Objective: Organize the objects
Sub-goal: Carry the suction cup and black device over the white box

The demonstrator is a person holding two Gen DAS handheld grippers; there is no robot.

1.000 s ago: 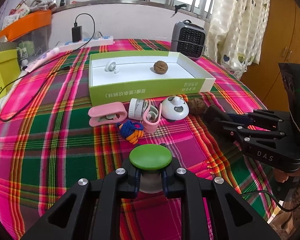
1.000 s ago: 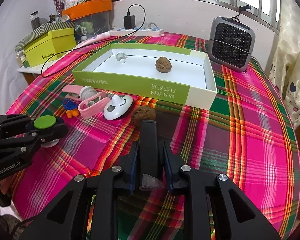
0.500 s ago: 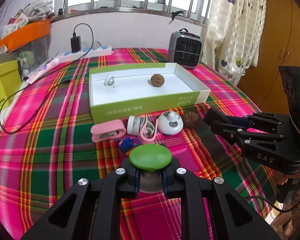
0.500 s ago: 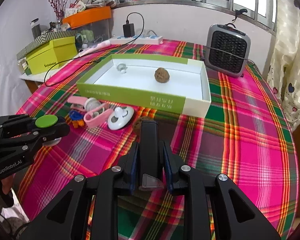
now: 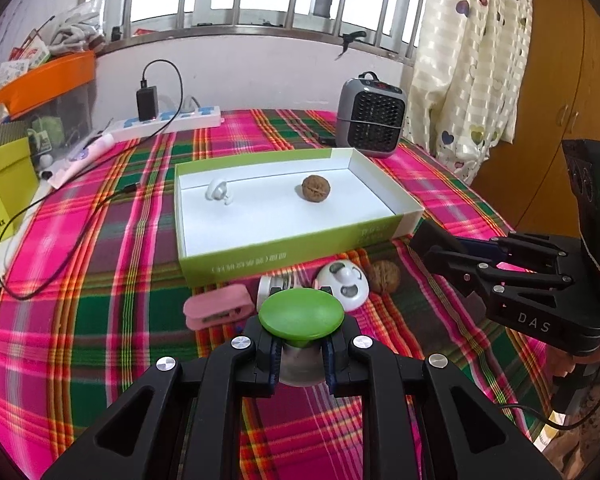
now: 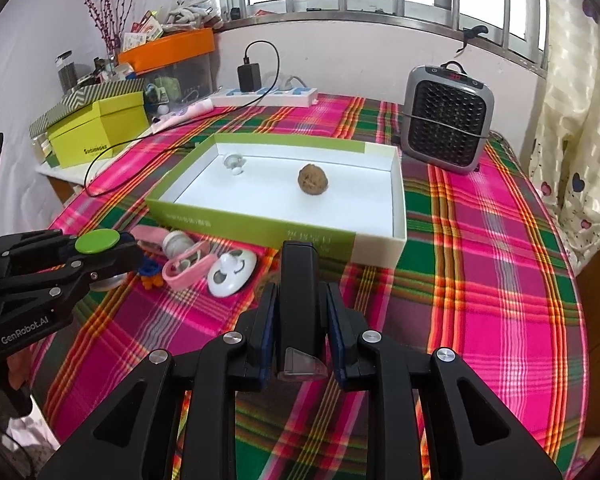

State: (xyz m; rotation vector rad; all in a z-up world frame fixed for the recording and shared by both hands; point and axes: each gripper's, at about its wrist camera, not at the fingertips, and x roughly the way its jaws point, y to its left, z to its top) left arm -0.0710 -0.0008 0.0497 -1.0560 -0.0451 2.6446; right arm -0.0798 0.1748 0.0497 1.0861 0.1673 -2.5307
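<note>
Compared with a second earlier, both tongs are seen higher above the plaid-clothed surface (image 5: pixel 100 320): in the left wrist view the small blue-and-orange knotted toy that lay in plain sight is now hidden behind the green lid, and the open green-and-white cardboard box (image 5: pixel 260 258) sits lower in the picture. The grips themselves are unchanged.

The left tongs (image 5: pixel 300 354) are pinched on a small round jar with a flat green lid (image 5: pixel 301 317); the jar is held upright, lid upward, clear of the cloth. The right tongs (image 6: pixel 302 338) are clamped on a long black rectangular bar with a clear end (image 6: pixel 299 304); its long axis runs along the fingers, pointing away and downward toward the near wall of the box.

Inside the box a brown walnut (image 5: pixel 316 188) lies right of centre and a small white earbud-like piece (image 5: pixel 219 193) lies at the far left. Just in front of the box a pink plastic clip case (image 5: pixel 216 307), a white rounded face-marked gadget (image 5: pixel 342 283) and a second walnut (image 5: pixel 386 276) are lined up. A grey fan heater (image 6: pixel 448 124) stands at the far right.
</note>
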